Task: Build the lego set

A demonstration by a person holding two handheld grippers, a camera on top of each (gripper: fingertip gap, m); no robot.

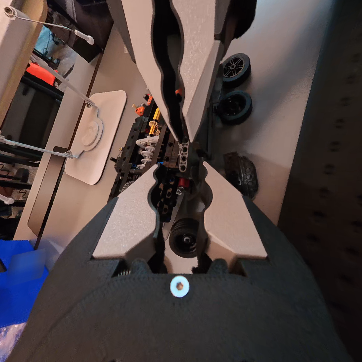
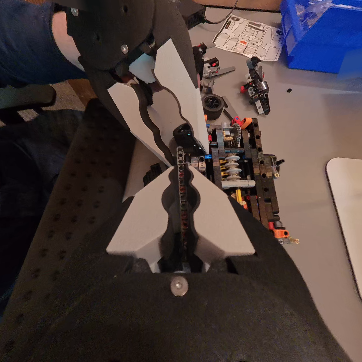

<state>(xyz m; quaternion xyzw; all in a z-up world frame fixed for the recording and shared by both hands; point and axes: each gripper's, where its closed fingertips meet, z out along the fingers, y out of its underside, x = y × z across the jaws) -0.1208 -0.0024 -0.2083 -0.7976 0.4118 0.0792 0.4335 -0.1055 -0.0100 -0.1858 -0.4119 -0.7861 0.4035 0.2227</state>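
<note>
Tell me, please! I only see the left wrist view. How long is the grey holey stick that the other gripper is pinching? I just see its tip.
Observer: It's long. The grey beam runs far back between the right gripper's fingers, with many holes.
Operator: Is there stuff beyond the lego car?
Observer: Yes, a printed paper sheet lies on the table.
Operator: Any more built bits?
Observer: A small black-and-grey assembly lies loose near that sheet.
</note>
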